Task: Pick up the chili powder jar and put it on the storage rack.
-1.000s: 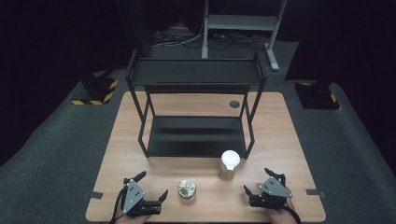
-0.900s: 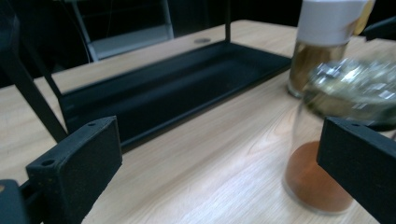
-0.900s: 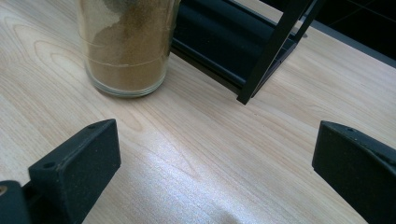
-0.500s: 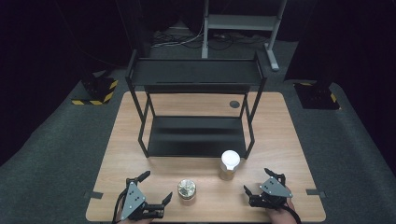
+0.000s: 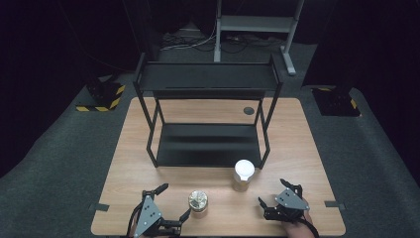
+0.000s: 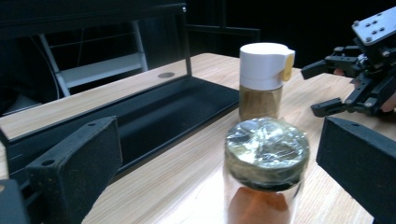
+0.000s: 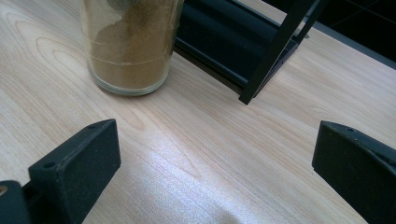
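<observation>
Left gripper (image 5: 171, 206) spread wide, empty, near bench (image 5: 307, 148) front edge. Short clear glass jar with foil-wrapped top (image 5: 198, 203) upright just beside, straight ahead between jaws. Right gripper (image 5: 276, 197) wide too, empty; white-capped jar of brown powder (image 5: 243, 174) nearer it.

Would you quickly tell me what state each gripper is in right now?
Left gripper: open, holding nothing, foil-topped jar between its fingers.
Right gripper: open, empty.

You have no readable text, label, brand or number anywhere in these views. The white-capped jar (image 6: 264, 81) and the foil-topped jar (image 6: 266, 163) at frame centre carry no legible markings.
</observation>
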